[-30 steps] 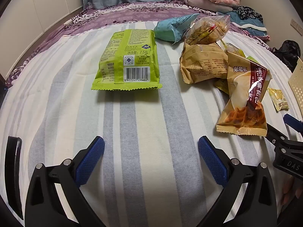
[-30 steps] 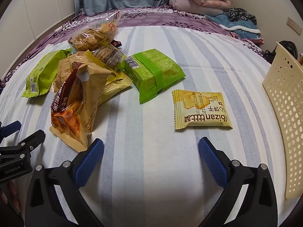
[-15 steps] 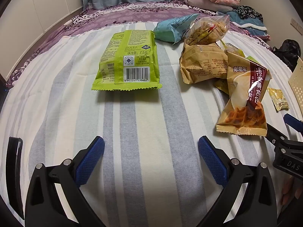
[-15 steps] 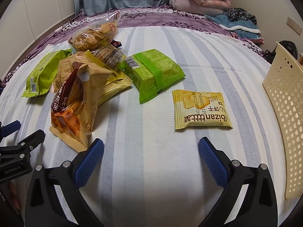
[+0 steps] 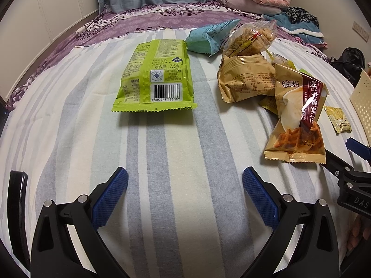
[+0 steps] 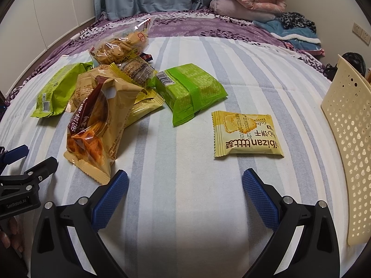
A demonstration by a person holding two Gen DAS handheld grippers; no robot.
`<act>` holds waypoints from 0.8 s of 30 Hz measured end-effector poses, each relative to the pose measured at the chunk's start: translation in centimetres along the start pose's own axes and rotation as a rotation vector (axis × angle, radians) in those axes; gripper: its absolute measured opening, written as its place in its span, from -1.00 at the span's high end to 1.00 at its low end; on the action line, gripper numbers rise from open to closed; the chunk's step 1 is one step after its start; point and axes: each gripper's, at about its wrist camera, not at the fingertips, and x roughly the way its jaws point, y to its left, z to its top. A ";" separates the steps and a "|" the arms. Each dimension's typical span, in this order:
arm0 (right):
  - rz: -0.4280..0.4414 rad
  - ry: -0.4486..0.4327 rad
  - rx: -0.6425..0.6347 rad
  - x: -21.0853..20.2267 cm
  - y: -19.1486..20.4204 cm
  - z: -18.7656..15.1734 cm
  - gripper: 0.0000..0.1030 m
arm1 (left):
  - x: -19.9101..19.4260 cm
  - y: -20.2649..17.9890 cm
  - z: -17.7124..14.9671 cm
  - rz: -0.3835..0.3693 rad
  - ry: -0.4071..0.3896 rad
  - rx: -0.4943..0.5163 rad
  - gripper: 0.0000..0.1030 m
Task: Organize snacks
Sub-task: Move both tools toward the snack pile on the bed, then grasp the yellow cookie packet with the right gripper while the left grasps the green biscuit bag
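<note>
We hold our left gripper (image 5: 185, 193) low over the striped sheet (image 5: 176, 153), fingers spread and empty; the green packet (image 5: 157, 78) lies ahead of it. Our right gripper (image 6: 185, 193), likewise spread with nothing between, faces the yellow cracker packet (image 6: 247, 134) just ahead, snack pile (image 6: 111, 97) ahead-left, cream basket (image 6: 350, 143) right.

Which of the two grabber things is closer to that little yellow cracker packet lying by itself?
The right. The yellow cracker packet lies just ahead of the right gripper, slightly to its right. The left gripper sits further left, beyond the waffle snack bag.
</note>
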 end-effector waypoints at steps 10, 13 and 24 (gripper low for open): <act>0.031 -0.061 0.059 -1.9 -1.6 0.4 -0.91 | -1.4 2.6 2.4 0.008 -0.029 -0.061 -0.96; 0.040 -0.079 0.076 -2.3 -2.3 0.8 -0.91 | -1.7 2.8 3.3 0.001 -0.038 -0.067 -0.96; 0.033 -0.122 0.150 -2.8 -6.2 2.4 -0.91 | -0.6 3.7 7.3 0.017 -0.058 -0.061 -0.96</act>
